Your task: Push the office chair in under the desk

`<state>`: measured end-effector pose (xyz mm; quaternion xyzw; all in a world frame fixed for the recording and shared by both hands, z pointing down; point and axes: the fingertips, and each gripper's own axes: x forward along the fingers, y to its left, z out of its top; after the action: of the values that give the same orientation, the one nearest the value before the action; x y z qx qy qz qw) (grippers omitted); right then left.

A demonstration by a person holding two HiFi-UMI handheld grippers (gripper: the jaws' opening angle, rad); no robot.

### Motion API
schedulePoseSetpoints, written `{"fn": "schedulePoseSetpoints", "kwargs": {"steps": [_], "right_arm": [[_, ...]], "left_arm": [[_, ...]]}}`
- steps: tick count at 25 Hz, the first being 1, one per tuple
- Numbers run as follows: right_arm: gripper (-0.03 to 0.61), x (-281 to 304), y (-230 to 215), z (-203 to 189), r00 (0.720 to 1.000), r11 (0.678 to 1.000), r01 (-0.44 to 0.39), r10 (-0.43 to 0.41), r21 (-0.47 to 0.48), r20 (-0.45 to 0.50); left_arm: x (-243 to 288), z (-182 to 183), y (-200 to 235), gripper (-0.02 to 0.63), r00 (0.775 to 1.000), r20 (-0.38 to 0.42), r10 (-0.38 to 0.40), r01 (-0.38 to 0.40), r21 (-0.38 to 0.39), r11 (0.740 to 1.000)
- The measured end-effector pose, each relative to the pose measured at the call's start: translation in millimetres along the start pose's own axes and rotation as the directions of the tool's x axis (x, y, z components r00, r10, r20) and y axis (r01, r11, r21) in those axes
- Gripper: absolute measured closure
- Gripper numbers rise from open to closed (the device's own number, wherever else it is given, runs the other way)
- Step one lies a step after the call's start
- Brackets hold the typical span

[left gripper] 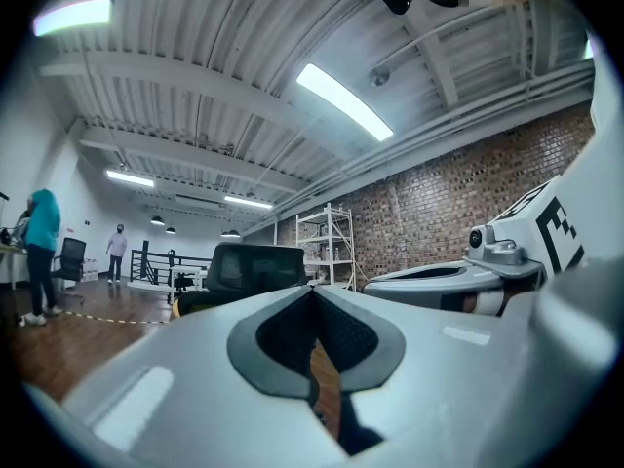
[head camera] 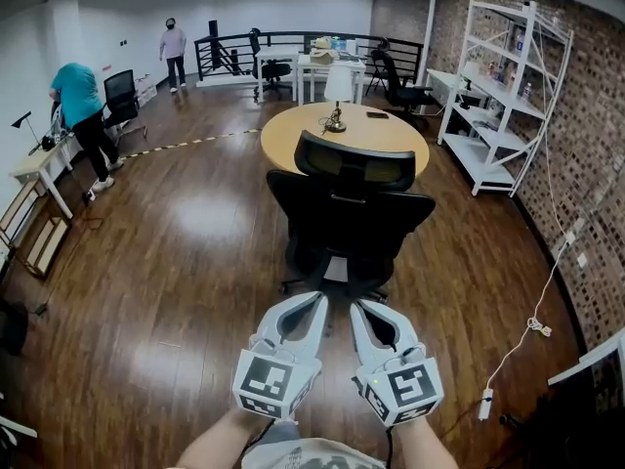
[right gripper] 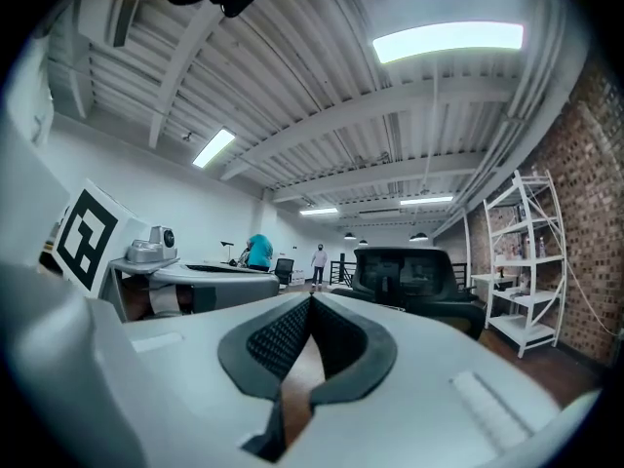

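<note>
Approach, I judge: my left gripper (head camera: 314, 303) and right gripper (head camera: 361, 307), both pinched closed and empty, hang behind the office chair (head camera: 347, 218), which stands beside the desk (head camera: 293, 135); next I'd press its backrest forward

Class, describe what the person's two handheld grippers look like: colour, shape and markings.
Both the left gripper and the right gripper are light grey plastic shells that taper to two fingers. The fingers are lined with dark, mesh-textured pads. Each gripper carries a cube with black-and-white square markers. The forearms show no sleeves.
</note>
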<state>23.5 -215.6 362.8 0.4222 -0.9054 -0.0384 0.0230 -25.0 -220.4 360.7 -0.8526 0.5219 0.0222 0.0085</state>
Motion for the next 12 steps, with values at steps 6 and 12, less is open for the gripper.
{"fn": "schedulePoseSetpoints", "kwargs": {"steps": [6, 12], "right_arm": [[0.577, -46.9, 13.6, 1.3, 0.998, 0.999, -0.045, 0.044, 0.014, 0.035], [0.577, -98.0, 27.0, -1.2, 0.996, 0.997, -0.079, 0.079, 0.005, 0.037]], "left_arm": [[-30.6, 5.5, -41.2, 0.597, 0.998, 0.043, 0.035, -0.035, -0.005, 0.999], [-62.2, 1.6, -85.7, 0.597, 0.997, 0.030, 0.066, -0.065, -0.003, 0.998]]}}
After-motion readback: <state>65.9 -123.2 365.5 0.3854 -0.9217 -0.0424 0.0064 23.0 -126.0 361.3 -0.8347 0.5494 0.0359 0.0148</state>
